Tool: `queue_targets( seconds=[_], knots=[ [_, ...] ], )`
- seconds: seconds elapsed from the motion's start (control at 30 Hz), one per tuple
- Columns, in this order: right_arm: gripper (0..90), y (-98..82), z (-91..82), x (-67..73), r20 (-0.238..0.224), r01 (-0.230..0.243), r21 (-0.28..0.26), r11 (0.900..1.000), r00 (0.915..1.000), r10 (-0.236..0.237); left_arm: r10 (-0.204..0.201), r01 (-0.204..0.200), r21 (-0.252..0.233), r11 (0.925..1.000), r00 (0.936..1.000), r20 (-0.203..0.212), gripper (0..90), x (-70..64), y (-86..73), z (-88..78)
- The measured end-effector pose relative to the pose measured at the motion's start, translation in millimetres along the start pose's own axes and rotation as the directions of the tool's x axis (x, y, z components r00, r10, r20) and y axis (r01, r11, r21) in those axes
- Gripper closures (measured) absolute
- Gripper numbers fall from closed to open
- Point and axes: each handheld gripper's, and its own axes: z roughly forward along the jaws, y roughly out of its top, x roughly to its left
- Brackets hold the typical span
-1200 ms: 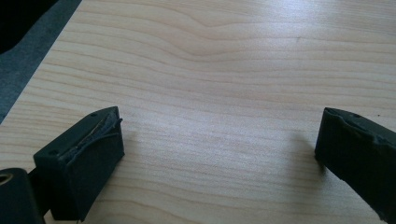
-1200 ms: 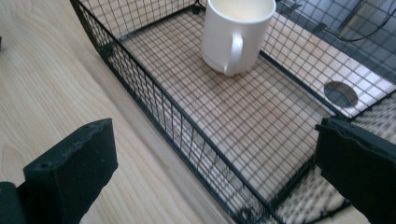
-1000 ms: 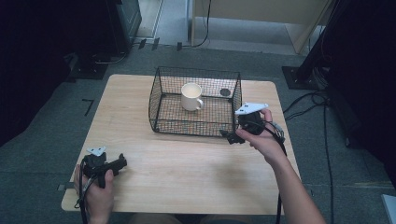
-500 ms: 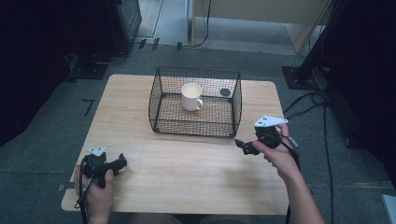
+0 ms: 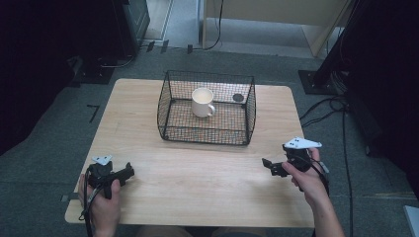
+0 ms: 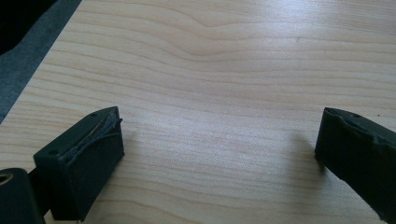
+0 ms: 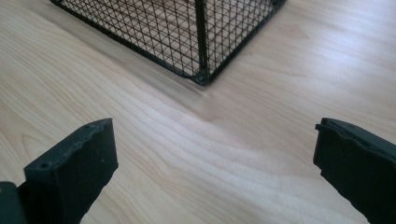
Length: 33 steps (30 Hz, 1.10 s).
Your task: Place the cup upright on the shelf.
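A black wire basket (image 5: pixel 206 133) stands at the back middle of the wooden table (image 5: pixel 148 128). Inside it sits a white mug (image 5: pixel 202 101), upright, handle toward the front right, with a small dark round object (image 5: pixel 238 98) near the basket's back right corner. My left gripper (image 5: pixel 129 172) rests low at the table's front left, jaws wide apart over bare wood (image 6: pixel 219 93). My right gripper (image 5: pixel 267 164) is held at the front right, open, with nothing between its jaws. A near corner of the basket (image 7: pixel 201 77) lies ahead of it in the right gripper view.
Grey carpet surrounds the table. Black cables (image 5: pixel 341 106) run across the floor at the right. Dark equipment stands (image 5: pixel 131 19) rise behind the table at the left, and a pale cabinet (image 5: pixel 276 15) stands at the back.
My right gripper has drawn back from the basket's front right corner toward the table's front right edge. The left gripper has stayed where it was.
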Motion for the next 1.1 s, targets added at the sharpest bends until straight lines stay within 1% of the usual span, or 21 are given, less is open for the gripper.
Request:
queue_targets(
  seconds=[0.07,0.17,0.37,0.6,0.73,0.93,1.07,1.1],
  knots=[
    [0.0,-6.7,-2.0,-3.4,0.000,-0.019,-0.004,1.000,0.9998,0.019,0.000,0.000,0.000,1.0000,1.0000,0.000,1.3,0.0,0.0,0.0],
    [0.0,-16.2,-4.3,-7.7,0.013,-0.028,-0.001,1.000,0.9995,0.028,0.000,0.000,0.000,1.0000,1.0000,0.000,1.3,0.0,0.0,0.0],
    [0.0,-34.6,-8.8,-15.7,0.030,-0.062,0.003,0.998,0.9976,0.062,0.000,0.000,0.000,1.0000,1.0000,0.000,1.3,0.0,0.0,0.0],
    [0.0,-55.5,-11.6,-25.6,0.078,-0.094,0.025,0.995,0.9928,0.092,0.000,0.000,0.000,1.0000,1.0000,0.000,1.2,0.0,0.0,0.0],
    [0.0,-66.6,-11.1,-29.6,0.103,-0.094,0.035,0.995,0.9906,0.090,0.000,0.000,0.000,1.0000,1.0000,0.000,1.3,0.0,0.0,0.0],
    [0.0,-83.5,-9.9,-31.7,0.129,-0.123,0.052,0.991,0.9848,0.116,0.000,0.000,0.000,1.0000,1.0000,0.000,1.2,0.0,0.0,0.0],
    [0.0,-93.6,-7.7,-31.0,0.158,-0.114,0.082,0.990,0.9824,0.100,0.000,0.000,0.000,1.0000,1.0000,-0.001,1.3,0.0,0.0,0.0],
    [0.0,-95.8,-7.3,-30.6,0.163,-0.121,0.088,0.989,0.9810,0.106,0.000,0.000,0.000,1.0000,1.0000,0.000,1.3,-0.1,0.0,0.0]
  ],
)
